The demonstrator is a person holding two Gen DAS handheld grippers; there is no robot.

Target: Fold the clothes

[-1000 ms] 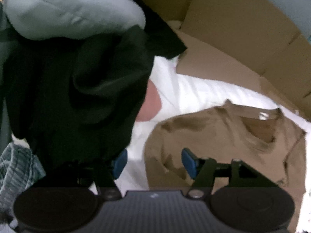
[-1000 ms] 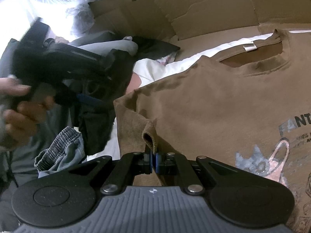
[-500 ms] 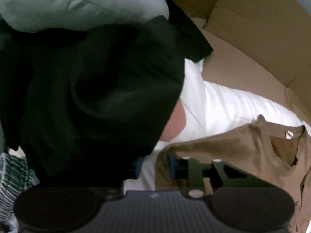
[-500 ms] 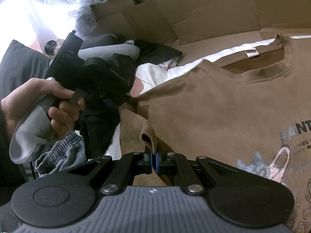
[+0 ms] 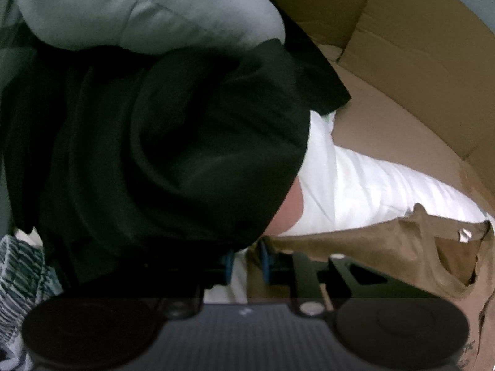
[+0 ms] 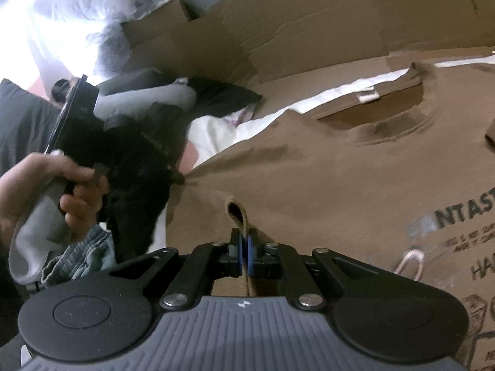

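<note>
1. Flattened cardboard sheets (image 6: 309, 31) fill the top of the right wrist view, with a white sheet (image 5: 371, 185) under the clothing; it is the bright band at centre right of the left wrist view.
2. Spread face up across the right and centre of the right wrist view lies the brown T-shirt (image 6: 324, 170), its collar toward the upper right and its print at the right edge, laid flat, I judge, so it can be folded.
3. At bottom centre of that view the right gripper (image 6: 243, 255) is clamped on a pinched-up fold of the shirt's edge, probably to hold that side in place.
4. The left gripper (image 5: 246, 267) sits at lower centre of its own view. Its jaws are closing with a narrow gap between them, at the shirt's left edge, with brown cloth between the blue pads; a firm pinch is not clear.
5. A dark garment (image 5: 154, 154) and a pale grey padded garment (image 5: 139, 15) crowd the left, apparently waiting aside.
6. A person's hand (image 6: 46, 191) at middle left squeezes the left tool's handle.
</note>
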